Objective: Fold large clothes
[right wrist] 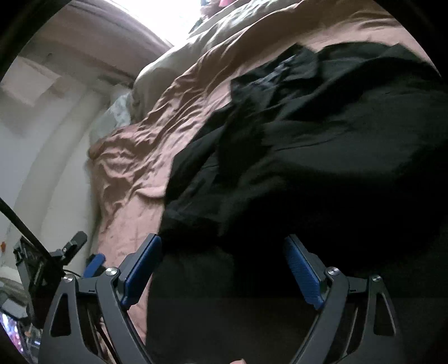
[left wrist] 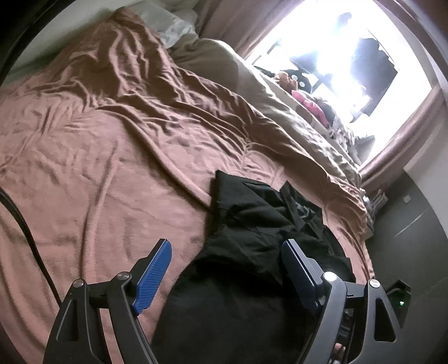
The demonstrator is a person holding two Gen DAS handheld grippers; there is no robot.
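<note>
- Left wrist view: the left gripper [left wrist: 225, 275] has its jaws spread wide, the blue ribbed pads [left wrist: 152, 275] well apart, and nothing is held between them.
- Below and ahead of it lies the black garment [left wrist: 252, 252], crumpled in a heap on the bed near the lower right edge; a faint pale print shows on one raised fold.
- The bed is covered by a pinkish-brown blanket [left wrist: 98, 168], heavily creased, with a thick fold running diagonally across the middle.
- Beyond the fold a beige duvet [left wrist: 252, 92] lies bunched along the far side, and a pale pillow [left wrist: 170, 25] sits at the head of the bed.
- A bright window [left wrist: 350, 61] is blown out by glare, framed by dusty-pink curtains [left wrist: 406, 134]; a pile of mixed things with something pink [left wrist: 306, 105] rests along the sill side, too blurred to name.
- A black cable [left wrist: 28, 238] curves across the left edge, and a dark floor shows at the right.
- Right wrist view: the right gripper [right wrist: 224, 268] is likewise wide open with empty jaws, held just above the black garment [right wrist: 322, 154], which fills most of the frame.
- The pinkish-brown blanket [right wrist: 134, 168] shows at left, the beige duvet [right wrist: 156, 75] beyond it, then a pale wall [right wrist: 50, 140].
- At lower left the tip of the left gripper [right wrist: 84, 252] is in view beside a dark cable.
</note>
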